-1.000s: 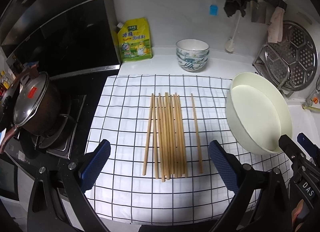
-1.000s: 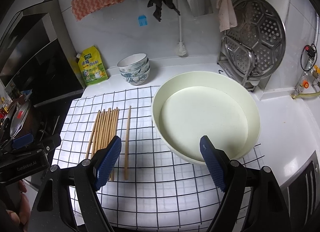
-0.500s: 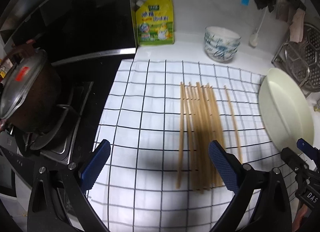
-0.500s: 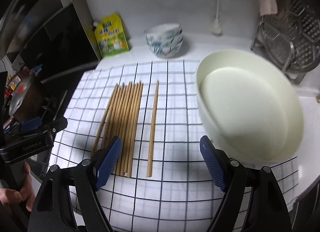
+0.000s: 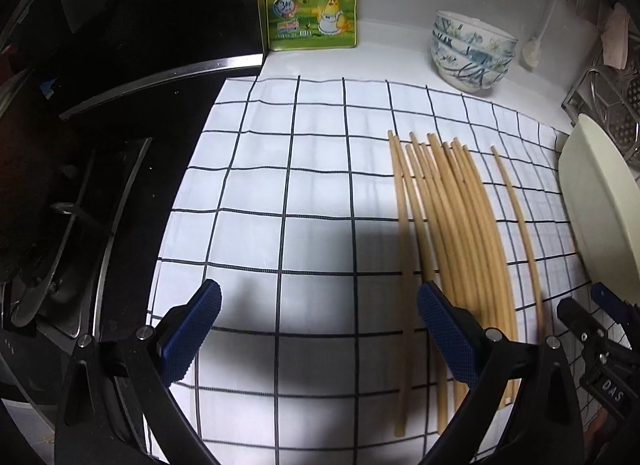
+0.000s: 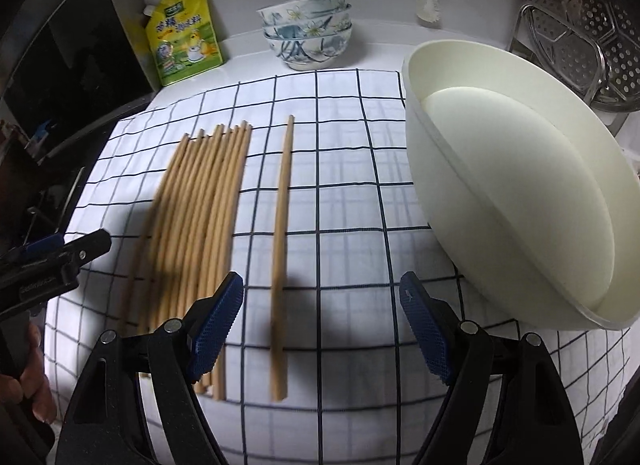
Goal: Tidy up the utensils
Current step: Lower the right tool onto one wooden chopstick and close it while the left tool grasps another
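Observation:
Several wooden chopsticks (image 5: 452,225) lie side by side on a white checked cloth (image 5: 280,193); they also show in the right wrist view (image 6: 200,209). One single chopstick (image 6: 282,233) lies apart, to their right, also seen in the left wrist view (image 5: 520,225). My left gripper (image 5: 320,333) is open and empty, low over the cloth, left of the bundle. My right gripper (image 6: 322,321) is open and empty, with the single chopstick's near end between its fingers' span. A large white basin (image 6: 460,153) sits on the cloth's right side.
A stack of patterned bowls (image 6: 308,33) and a yellow seasoning pouch (image 6: 182,37) stand at the back wall. A metal steamer rack (image 6: 592,25) is at the back right. A black stove (image 5: 80,185) lies left of the cloth.
Both grippers have moved lower and closer to the cloth. The left gripper has shifted left of the bundle; the right one has moved left over the single chopstick. Both stay open.

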Demonstrator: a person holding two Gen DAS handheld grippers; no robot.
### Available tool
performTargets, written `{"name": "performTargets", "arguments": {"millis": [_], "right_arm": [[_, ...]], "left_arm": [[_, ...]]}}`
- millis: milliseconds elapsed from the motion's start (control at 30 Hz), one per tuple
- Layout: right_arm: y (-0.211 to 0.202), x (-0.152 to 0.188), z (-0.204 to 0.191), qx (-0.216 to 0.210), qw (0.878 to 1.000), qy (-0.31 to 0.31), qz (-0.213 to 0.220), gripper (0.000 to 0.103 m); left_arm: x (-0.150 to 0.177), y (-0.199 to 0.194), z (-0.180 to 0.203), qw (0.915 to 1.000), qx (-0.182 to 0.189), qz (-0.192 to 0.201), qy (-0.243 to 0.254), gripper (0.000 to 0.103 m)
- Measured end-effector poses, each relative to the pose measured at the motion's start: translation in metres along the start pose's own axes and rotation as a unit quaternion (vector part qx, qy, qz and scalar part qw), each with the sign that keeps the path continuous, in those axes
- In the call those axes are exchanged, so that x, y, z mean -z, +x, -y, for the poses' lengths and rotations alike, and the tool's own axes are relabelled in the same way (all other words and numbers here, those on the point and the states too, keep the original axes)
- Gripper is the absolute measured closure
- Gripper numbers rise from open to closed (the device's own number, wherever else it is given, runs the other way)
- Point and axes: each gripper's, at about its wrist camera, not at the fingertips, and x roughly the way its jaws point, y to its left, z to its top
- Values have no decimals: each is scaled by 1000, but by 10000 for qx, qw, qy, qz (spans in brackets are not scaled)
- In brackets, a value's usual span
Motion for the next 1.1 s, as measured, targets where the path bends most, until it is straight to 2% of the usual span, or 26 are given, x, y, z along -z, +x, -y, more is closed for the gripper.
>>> {"name": "performTargets", "arguments": {"millis": [433,700,967,1033,1100], "right_arm": [[23,-2,-4,160,9998,-87,-30,26],[29,0,-8,259,9995,-181,-43,27],[31,-2,-15,268,9990,-355,84,44],[31,-3,-18,257,9986,-451,115,53],[31,-3,-21,206,9984,-503,143,59]], "left_arm": [[6,18,11,9993,23,12,371,6],[8,27,12,9994,-7,-61,341,6],[7,31,14,9997,-6,-54,244,9],[6,30,16,9996,-4,-5,296,16],[5,27,20,9993,38,41,363,31]]}}
